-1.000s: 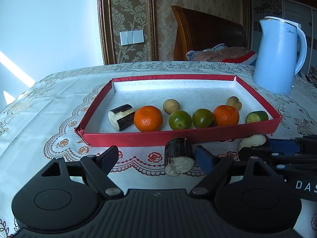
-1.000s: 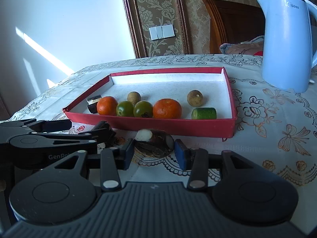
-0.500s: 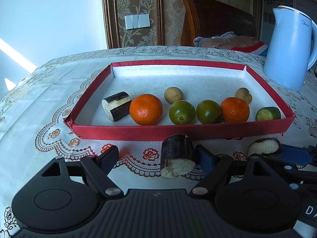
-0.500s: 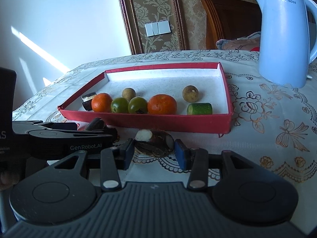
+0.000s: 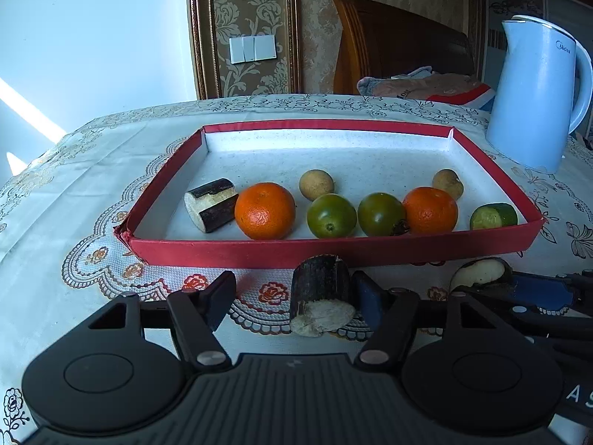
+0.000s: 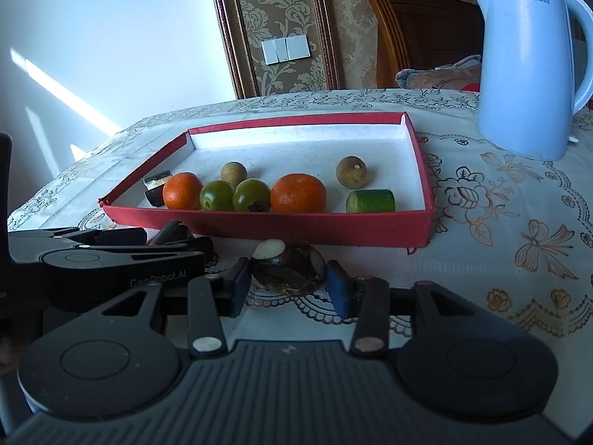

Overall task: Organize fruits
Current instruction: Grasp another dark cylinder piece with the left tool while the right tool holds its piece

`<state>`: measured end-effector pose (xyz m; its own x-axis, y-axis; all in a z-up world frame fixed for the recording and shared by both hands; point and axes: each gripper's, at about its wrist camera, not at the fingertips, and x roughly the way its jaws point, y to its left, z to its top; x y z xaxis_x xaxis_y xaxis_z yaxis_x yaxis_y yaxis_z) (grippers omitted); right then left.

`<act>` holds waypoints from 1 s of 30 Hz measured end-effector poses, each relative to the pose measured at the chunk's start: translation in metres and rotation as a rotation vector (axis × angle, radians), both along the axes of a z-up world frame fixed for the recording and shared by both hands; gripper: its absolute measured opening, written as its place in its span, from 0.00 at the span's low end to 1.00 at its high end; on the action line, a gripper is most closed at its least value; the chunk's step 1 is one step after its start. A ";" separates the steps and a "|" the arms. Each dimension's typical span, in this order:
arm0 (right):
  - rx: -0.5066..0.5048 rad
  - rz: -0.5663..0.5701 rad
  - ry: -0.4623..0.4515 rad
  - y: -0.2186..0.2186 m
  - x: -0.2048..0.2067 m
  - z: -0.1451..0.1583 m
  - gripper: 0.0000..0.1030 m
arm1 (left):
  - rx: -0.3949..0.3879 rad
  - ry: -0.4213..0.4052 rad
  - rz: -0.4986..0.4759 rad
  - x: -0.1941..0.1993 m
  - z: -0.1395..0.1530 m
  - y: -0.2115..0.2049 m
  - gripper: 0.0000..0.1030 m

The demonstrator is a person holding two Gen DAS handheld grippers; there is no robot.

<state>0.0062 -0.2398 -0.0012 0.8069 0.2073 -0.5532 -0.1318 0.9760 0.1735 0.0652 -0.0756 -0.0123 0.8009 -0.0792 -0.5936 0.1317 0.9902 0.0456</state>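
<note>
A dark cut cane piece (image 5: 320,296) lies on the tablecloth in front of the red tray (image 5: 333,250). My left gripper (image 5: 292,293) is around it and closing. The right finger (image 5: 367,302) touches it, while the left finger stands apart. My right gripper (image 6: 289,282) is shut on a dark water chestnut (image 6: 287,265) with a white cut patch, just before the tray's front wall. In the tray lie another cane piece (image 5: 211,204), two oranges (image 5: 265,209), two green tomatoes (image 5: 331,216), two brown longans (image 5: 316,184) and a cucumber piece (image 5: 493,216).
A light blue kettle (image 6: 526,74) stands on the tablecloth behind the tray's right corner. A wooden chair (image 5: 400,44) with folded cloth stands beyond the far table edge. The two grippers are side by side near the table's front.
The left gripper's jaws have narrowed around the dark cane piece. The right gripper still holds the water chestnut in the same place.
</note>
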 end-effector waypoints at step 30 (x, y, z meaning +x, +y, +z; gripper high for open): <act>-0.032 -0.054 -0.034 0.015 0.001 0.005 0.41 | -0.079 -0.021 0.002 -0.013 0.005 0.011 0.32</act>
<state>0.0069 -0.2243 0.0041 0.8347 0.1453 -0.5311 -0.0839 0.9869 0.1382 0.0519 -0.0647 -0.0075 0.8136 -0.1232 -0.5682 0.1291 0.9912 -0.0301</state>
